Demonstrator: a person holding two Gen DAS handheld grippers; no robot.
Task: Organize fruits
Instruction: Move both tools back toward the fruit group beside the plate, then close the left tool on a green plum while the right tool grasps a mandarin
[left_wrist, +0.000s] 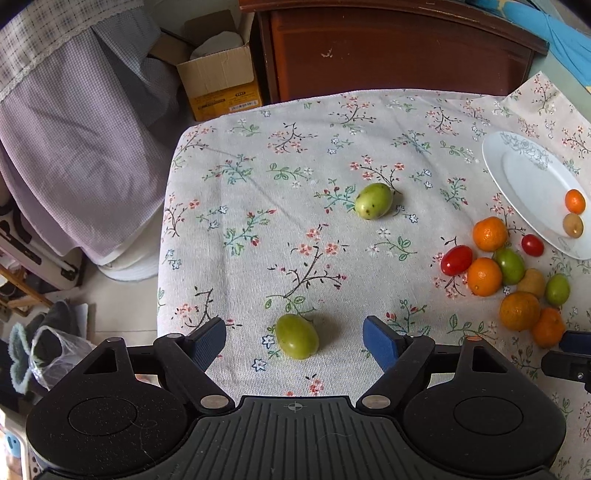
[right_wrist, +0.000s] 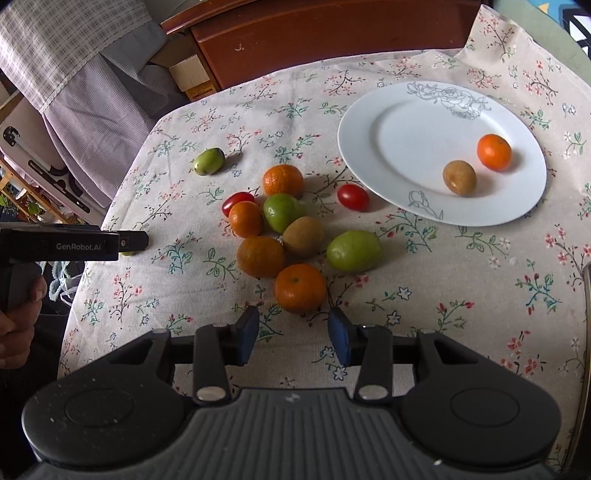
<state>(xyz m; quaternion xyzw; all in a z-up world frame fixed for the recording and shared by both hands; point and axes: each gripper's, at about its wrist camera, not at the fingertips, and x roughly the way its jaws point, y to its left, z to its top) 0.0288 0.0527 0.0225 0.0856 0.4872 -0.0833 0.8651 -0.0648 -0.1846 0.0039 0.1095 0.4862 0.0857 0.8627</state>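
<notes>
My left gripper (left_wrist: 294, 341) is open, its blue pads on either side of a green fruit (left_wrist: 296, 336) lying on the floral cloth, not touching it. A second green fruit (left_wrist: 373, 201) lies farther off. My right gripper (right_wrist: 291, 334) is open and empty, just short of an orange (right_wrist: 300, 287) at the near edge of a cluster of oranges, green fruits, a brown kiwi (right_wrist: 303, 236) and red tomatoes (right_wrist: 352, 197). The white plate (right_wrist: 399, 122) holds an orange (right_wrist: 494, 152) and a brown kiwi (right_wrist: 459, 177). The left gripper also shows at the left of the right wrist view (right_wrist: 133, 240).
The floral tablecloth (left_wrist: 258, 192) covers the table, whose left edge drops to clutter on the floor. A cardboard box (left_wrist: 221, 85) and a brown wooden cabinet (left_wrist: 399, 51) stand behind. A checked cloth (left_wrist: 74, 110) hangs at the left.
</notes>
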